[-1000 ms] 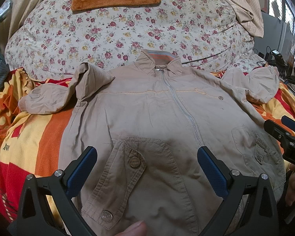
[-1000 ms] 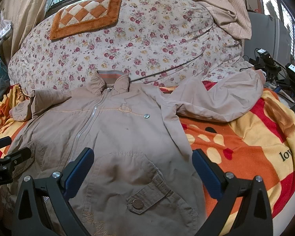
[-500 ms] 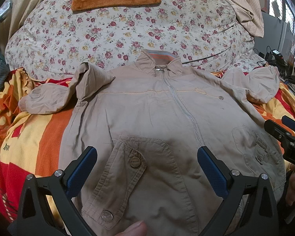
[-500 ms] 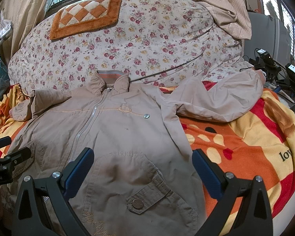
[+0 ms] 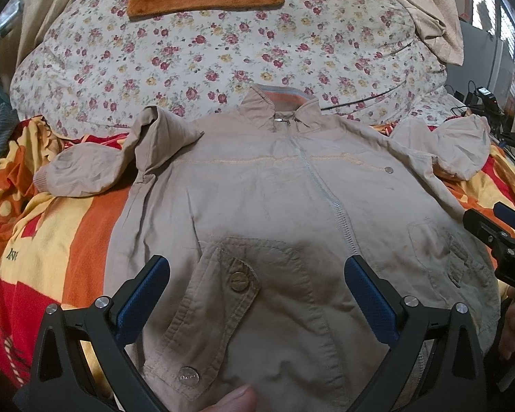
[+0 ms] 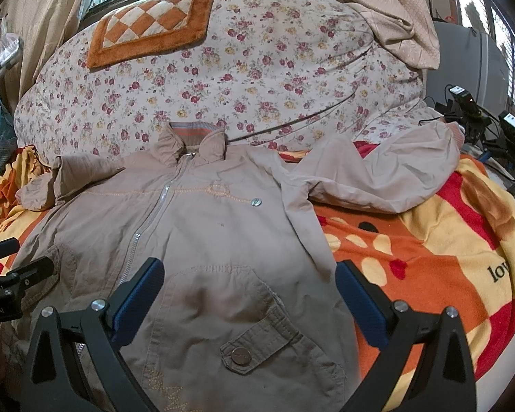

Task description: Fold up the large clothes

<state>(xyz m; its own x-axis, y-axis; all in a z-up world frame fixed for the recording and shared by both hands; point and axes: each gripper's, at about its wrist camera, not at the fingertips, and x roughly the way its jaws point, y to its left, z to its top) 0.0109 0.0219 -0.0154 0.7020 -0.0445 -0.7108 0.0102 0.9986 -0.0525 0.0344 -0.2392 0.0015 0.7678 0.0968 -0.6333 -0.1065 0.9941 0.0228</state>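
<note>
A beige zip-up jacket (image 5: 274,206) lies flat, front up, on an orange, red and yellow blanket (image 5: 51,240), collar away from me. It also shows in the right wrist view (image 6: 206,240). Its left sleeve (image 5: 92,168) is bunched out to the left, its right sleeve (image 6: 388,178) spread out to the right. My left gripper (image 5: 257,281) is open and empty above the lower left pocket. My right gripper (image 6: 249,286) is open and empty above the lower right pocket. Each gripper shows at the edge of the other's view.
A big floral quilt (image 6: 223,68) is heaped behind the jacket, with an orange checkered mat (image 6: 147,24) on top. A beige cloth (image 6: 395,17) hangs at the back right. Black devices and cables (image 6: 480,120) stand at the far right. The blanket (image 6: 429,257) extends right.
</note>
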